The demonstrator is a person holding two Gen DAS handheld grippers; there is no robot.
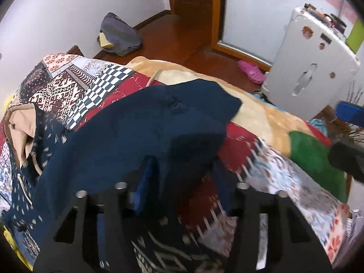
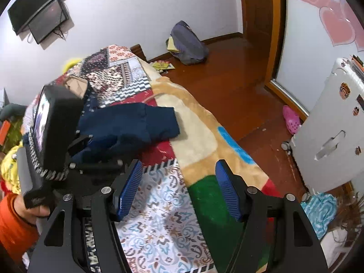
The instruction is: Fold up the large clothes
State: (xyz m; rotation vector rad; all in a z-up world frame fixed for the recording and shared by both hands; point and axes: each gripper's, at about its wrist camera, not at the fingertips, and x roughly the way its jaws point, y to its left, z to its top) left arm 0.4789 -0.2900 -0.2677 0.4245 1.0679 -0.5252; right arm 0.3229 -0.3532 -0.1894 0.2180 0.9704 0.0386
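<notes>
Below the left wrist camera, the left gripper (image 1: 182,177) points steeply down onto the bed (image 1: 268,118), and a navy garment (image 1: 127,132) with a tan-lined hood (image 1: 20,134) spreads over the patchwork quilt (image 1: 75,84). A fold of the navy cloth runs down between the jaws; one blue pad (image 1: 144,182) shows on the left, while the other is lost in dark fabric and blur. The jaws stand part-way in, yet whether they truly pinch the cloth I cannot tell. To do this step well, I judge the pads should bite a single edge or the sleeve end, not a bunched handful, and leave the quilt beneath untouched. A white suitcase (image 1: 314,68) and a pink clog (image 1: 251,72) sit on the floor beyond the bed, well apart from the work.

From the right wrist camera, the right gripper (image 2: 179,188) hangs above the pale paisley part of the quilt (image 2: 159,216) with both blue pads (image 2: 130,186) clearly apart and nothing between them. The navy garment (image 2: 127,127) lies further up the bed, partly on the beige blanket (image 2: 200,134). The left gripper's body (image 2: 56,127) rests at the garment's near edge, held by a hand (image 2: 34,211) in an orange sleeve. Next, in my judgement, the right jaws should reach the garment's free far corner, so both ends can be drawn flat and square before any fold is laid.
</notes>
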